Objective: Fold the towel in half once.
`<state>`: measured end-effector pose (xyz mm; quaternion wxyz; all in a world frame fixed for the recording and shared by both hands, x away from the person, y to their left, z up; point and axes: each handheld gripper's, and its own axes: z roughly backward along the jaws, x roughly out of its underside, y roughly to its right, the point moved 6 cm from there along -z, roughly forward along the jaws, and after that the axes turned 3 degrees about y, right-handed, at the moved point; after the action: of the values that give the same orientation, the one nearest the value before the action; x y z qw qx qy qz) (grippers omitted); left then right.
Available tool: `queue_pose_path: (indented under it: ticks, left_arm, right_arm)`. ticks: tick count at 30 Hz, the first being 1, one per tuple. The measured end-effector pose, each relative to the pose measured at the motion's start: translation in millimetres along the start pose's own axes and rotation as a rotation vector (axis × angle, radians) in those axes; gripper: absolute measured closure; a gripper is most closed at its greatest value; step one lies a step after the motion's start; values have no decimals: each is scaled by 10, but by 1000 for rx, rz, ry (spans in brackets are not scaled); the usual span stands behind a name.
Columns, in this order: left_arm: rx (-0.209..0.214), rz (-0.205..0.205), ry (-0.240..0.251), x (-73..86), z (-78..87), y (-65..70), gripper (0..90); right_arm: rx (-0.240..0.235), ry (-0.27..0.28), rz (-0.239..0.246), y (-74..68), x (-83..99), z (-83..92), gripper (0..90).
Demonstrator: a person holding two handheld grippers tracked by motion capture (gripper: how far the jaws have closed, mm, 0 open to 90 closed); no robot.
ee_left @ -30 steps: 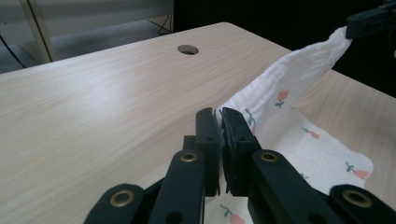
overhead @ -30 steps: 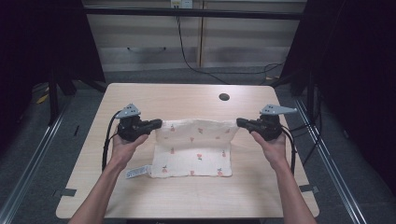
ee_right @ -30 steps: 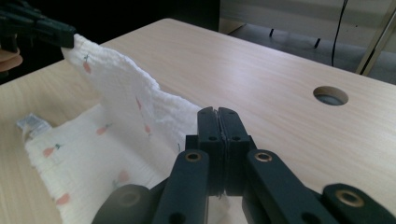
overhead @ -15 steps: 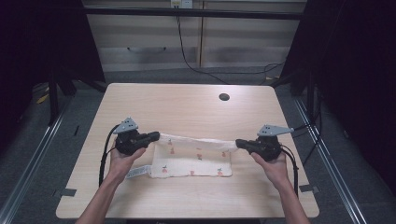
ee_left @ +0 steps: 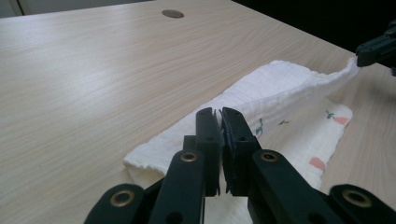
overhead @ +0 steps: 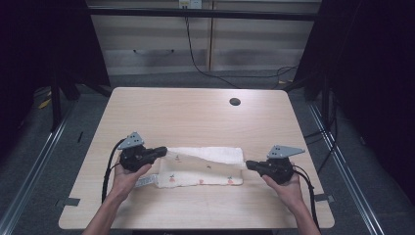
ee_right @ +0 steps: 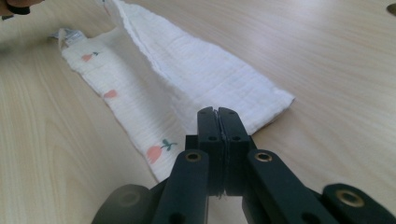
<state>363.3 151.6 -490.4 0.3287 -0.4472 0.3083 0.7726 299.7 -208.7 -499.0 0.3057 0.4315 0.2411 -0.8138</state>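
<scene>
A: Starting at the left, what is the left gripper (overhead: 160, 152) doing?

B: It is clenched on the left corner of the top layer of the cloth (overhead: 205, 166). In the left gripper view the jaws stand pressed together with a sliver of white fabric pinched between them.

A: And the cloth itself?

B: A white muslin cloth with small peach-coloured prints, lying on the near half of the bench (overhead: 195, 117), between the two hands. It is being folded lengthwise: the plain upper layer is drawn over toward the near side, and a strip of the printed lower layer shows along the near edge. A small care label (overhead: 145, 182) sticks out at its near-left corner.

A: How will it handle?

B: I judge it light, soft and quite limp. In the left gripper view the held edge sags between the two grips and rises to a peak at the far gripper, so it keeps no shape of its own. The crinkled weave should give the pads some purchase, but a thin pinch could slip if pulled hard.

A: Where is the best hold?

B: At the corners, I think, as now; holding both ends keeps the edge taut enough to lay straight.

A: And on the right?

B: The right gripper (overhead: 248, 165) is likewise clamped on the cloth's right corner, low over the bench. Its own view shows the jaws closed with the fabric running up into them.
</scene>
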Motion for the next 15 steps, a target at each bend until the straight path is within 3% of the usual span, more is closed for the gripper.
queue_pose_path:
  ticks: [9,13,15]
  left_arm:
    - [-4,9,-10,47,-38,-15,862]
    - [-1,7,-6,23,-34,-4,862]
    - [6,5,0,-1,-22,9,862]
  right_arm:
    - [-46,-105,32,-183,236,-185,891]
    - [-57,-156,36,-192,328,-287,891]
    - [-61,-154,32,-188,337,-304,891]
